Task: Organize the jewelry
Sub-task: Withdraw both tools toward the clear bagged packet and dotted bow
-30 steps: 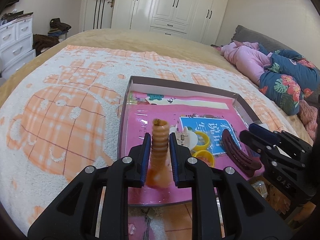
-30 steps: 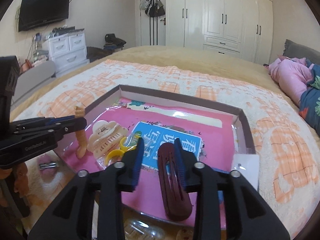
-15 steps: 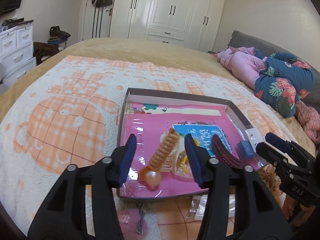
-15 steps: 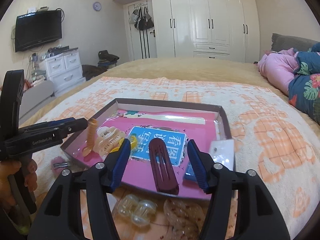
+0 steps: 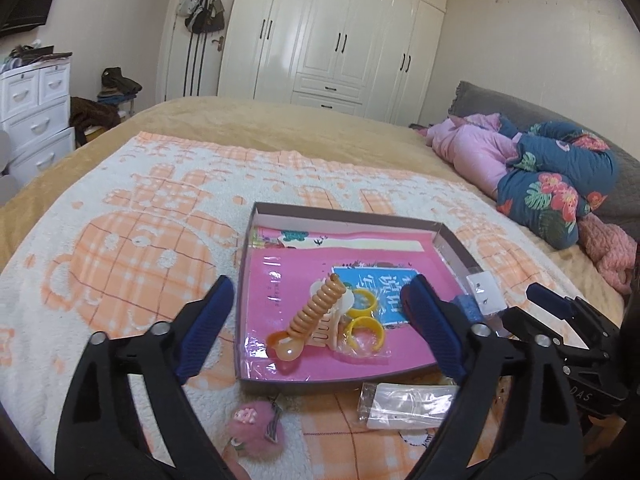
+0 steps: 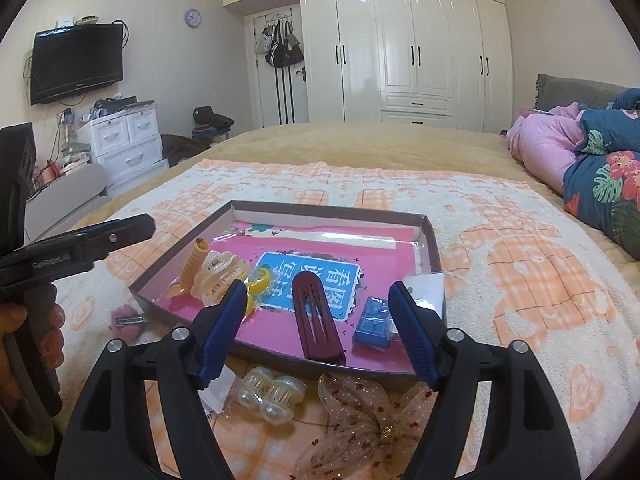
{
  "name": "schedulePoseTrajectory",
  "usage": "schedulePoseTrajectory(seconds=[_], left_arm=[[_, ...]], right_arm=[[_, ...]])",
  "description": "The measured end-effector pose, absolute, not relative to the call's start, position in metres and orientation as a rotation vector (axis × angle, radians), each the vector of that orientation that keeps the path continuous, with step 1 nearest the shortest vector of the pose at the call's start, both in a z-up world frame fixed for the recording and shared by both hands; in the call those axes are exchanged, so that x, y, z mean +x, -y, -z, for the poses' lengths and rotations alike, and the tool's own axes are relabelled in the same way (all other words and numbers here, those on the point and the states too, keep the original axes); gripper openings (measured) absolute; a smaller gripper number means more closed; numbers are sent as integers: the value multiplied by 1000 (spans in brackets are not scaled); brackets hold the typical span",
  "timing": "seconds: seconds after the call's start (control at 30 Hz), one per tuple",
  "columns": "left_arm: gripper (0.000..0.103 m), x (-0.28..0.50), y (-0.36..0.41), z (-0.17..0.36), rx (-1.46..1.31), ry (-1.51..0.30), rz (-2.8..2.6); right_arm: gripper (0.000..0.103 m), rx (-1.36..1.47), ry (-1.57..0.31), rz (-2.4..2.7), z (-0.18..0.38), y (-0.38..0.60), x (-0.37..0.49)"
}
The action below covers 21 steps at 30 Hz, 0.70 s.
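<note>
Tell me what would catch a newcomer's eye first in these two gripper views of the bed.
The shallow box with its bright pink lining sits mid-blanket and draws the eye. Inside lie an orange spiral hair clip leaning on a cream claw clip at the left, and a dark maroon barrette near the front edge. The left gripper and right gripper both stand open, holding nothing.
</note>
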<state>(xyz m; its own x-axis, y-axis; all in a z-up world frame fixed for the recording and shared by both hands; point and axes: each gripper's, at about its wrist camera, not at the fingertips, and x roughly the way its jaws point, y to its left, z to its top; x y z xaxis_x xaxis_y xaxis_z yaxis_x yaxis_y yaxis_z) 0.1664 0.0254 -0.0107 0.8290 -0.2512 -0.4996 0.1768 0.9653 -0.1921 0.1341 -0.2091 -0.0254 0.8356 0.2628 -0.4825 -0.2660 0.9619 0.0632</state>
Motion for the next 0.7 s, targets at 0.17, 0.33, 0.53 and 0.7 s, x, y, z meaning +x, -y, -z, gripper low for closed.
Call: schedulePoseTrajectory(seconds=[0.17, 0.33, 0.53, 0.7], left_arm=[[91, 154, -33, 4, -164, -524, 207], [92, 148, -35, 4, -162, -531, 193], [92, 136, -35, -2, -161, -509, 192], [92, 124, -35, -8, -159, -485, 196]], right_arm=[[74, -9, -483, -275, 16, 211, 126], [77, -16, -464, -271, 9, 212, 119], [82, -34, -439, -279, 1, 212, 107], [84, -54, -422, -275, -2, 215, 96]])
